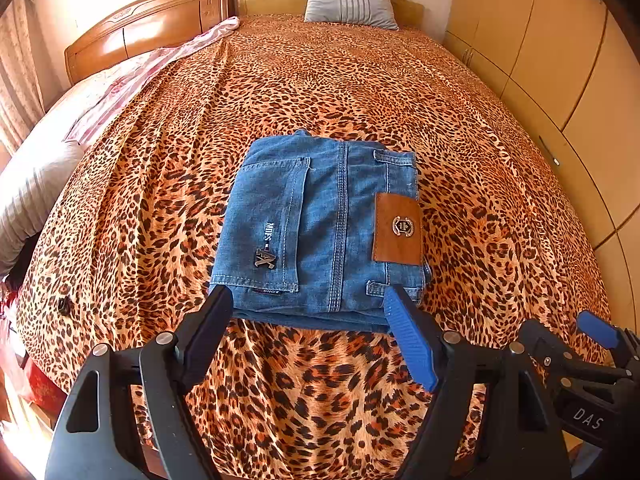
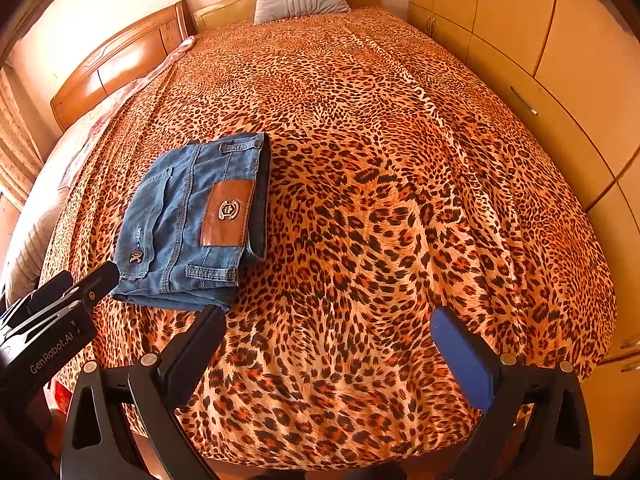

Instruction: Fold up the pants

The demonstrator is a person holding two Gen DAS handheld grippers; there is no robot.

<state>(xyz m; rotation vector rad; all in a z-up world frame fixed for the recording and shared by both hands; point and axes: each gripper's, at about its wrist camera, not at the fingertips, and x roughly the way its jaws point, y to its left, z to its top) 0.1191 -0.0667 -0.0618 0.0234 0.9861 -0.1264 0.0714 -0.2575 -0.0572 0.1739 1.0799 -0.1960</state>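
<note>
Both grippers, left (image 1: 308,320) and right (image 2: 328,332), hold fingers apart, empty. We find the folded pants (image 1: 320,224) on the bed (image 1: 460,160); any stray snag would undo the stack.

The pants (image 1: 320,228) are matt blue denim with a smooth leather patch (image 1: 397,228); the headboard (image 1: 148,32) is glossy wood.
</note>
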